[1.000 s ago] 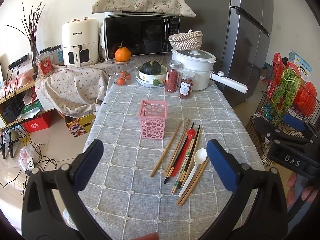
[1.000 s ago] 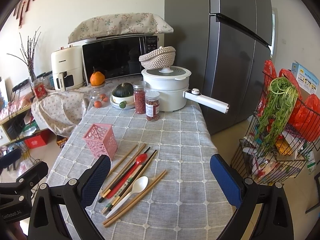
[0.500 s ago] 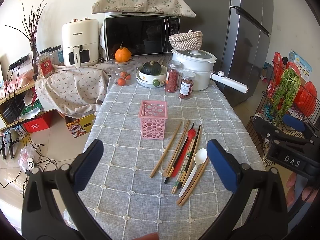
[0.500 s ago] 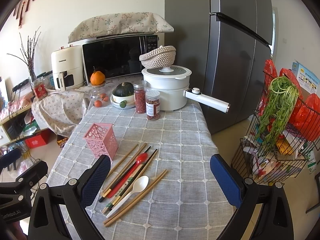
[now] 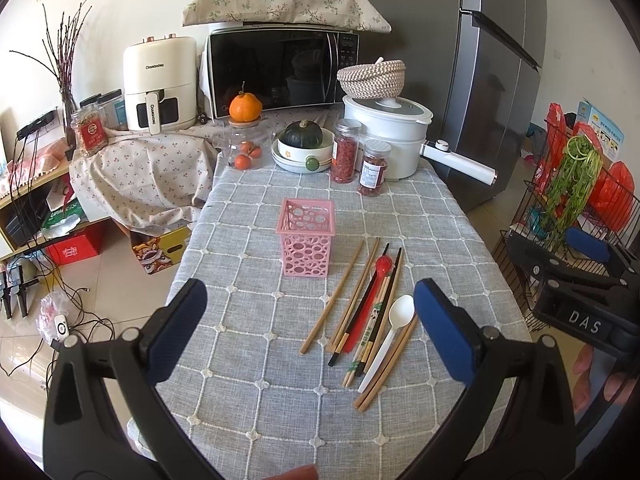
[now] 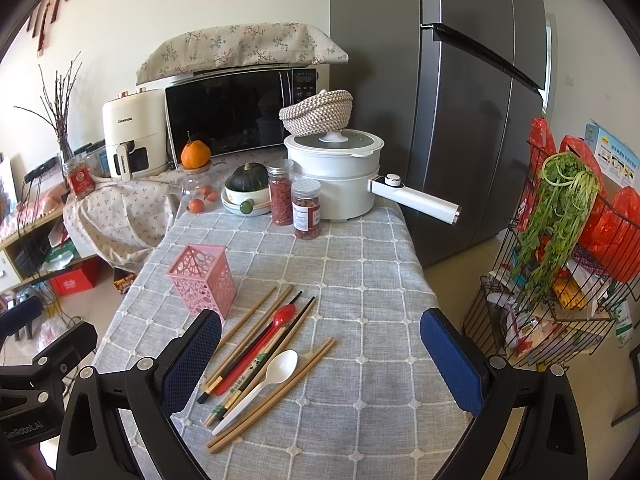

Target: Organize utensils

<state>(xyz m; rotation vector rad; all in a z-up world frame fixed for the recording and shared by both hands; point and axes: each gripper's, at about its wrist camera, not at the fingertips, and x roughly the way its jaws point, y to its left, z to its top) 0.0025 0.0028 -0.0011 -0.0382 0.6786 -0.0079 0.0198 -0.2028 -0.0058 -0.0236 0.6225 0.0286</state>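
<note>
Now both tools spread wide, gripping nothing, hovering over near edge of worktop (image 5: 248, 368). Left tool (image 5: 310, 328) level, aimed at frame centre; right tool (image 6: 320, 354) likewise. Utensils (image 5: 372, 312) loose on cloth, centre-right of left view. Pink basket (image 5: 306, 242) upright just upper-left of them, apart.

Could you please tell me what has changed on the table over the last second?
Nothing has visibly changed. The left gripper and right gripper hover with jaws open and empty, the pink holder is empty, and the chopsticks and white spoon lie untouched.
</note>
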